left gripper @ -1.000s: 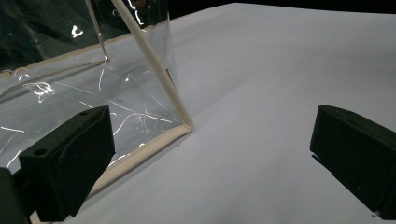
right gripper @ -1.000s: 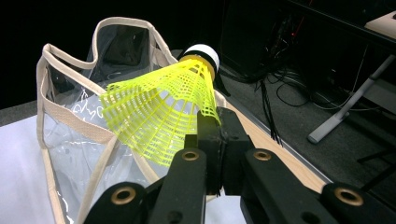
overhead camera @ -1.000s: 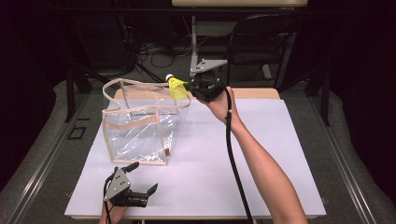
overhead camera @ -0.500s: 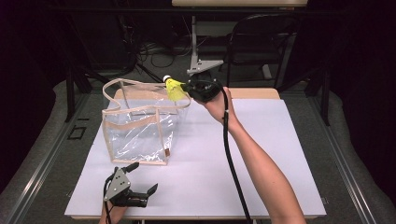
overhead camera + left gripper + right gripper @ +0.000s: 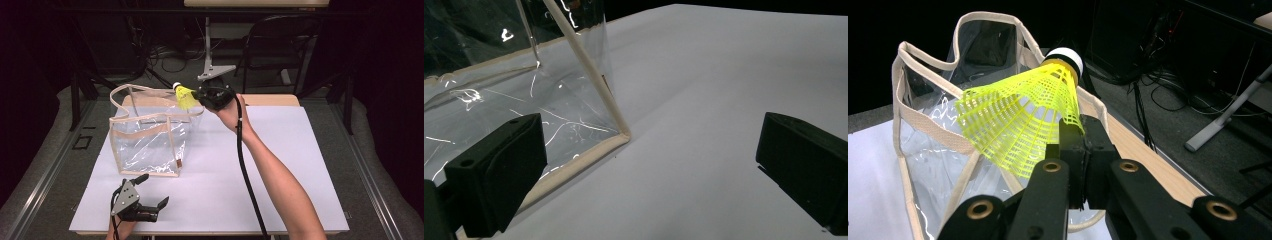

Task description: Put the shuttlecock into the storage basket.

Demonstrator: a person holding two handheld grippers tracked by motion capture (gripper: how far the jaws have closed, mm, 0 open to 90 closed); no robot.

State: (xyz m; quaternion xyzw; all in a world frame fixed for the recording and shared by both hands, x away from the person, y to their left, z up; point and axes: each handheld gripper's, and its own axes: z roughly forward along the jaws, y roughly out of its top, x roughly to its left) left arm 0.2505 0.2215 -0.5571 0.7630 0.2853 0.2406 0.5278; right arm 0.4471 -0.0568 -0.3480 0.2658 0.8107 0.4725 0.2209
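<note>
A yellow shuttlecock (image 5: 185, 96) with a white cork tip is pinched by the edge of its skirt in my right gripper (image 5: 200, 98), which is shut on it. It hangs just above the far right rim of a clear plastic bag (image 5: 147, 135) with beige trim. In the right gripper view the shuttlecock (image 5: 1023, 117) sits over the bag's open mouth (image 5: 948, 100), with the right gripper (image 5: 1080, 137) clamped on the skirt. My left gripper (image 5: 150, 189) rests open near the table's front left edge, in front of the bag. Its jaws stand wide apart with the bag's lower corner (image 5: 621, 135) ahead.
The white table top (image 5: 280, 160) spreads to the right of the bag. A wooden strip (image 5: 270, 100) lines the table's far edge. Behind it are a dark chair (image 5: 280, 45), a stand (image 5: 212, 70) and cables on the floor.
</note>
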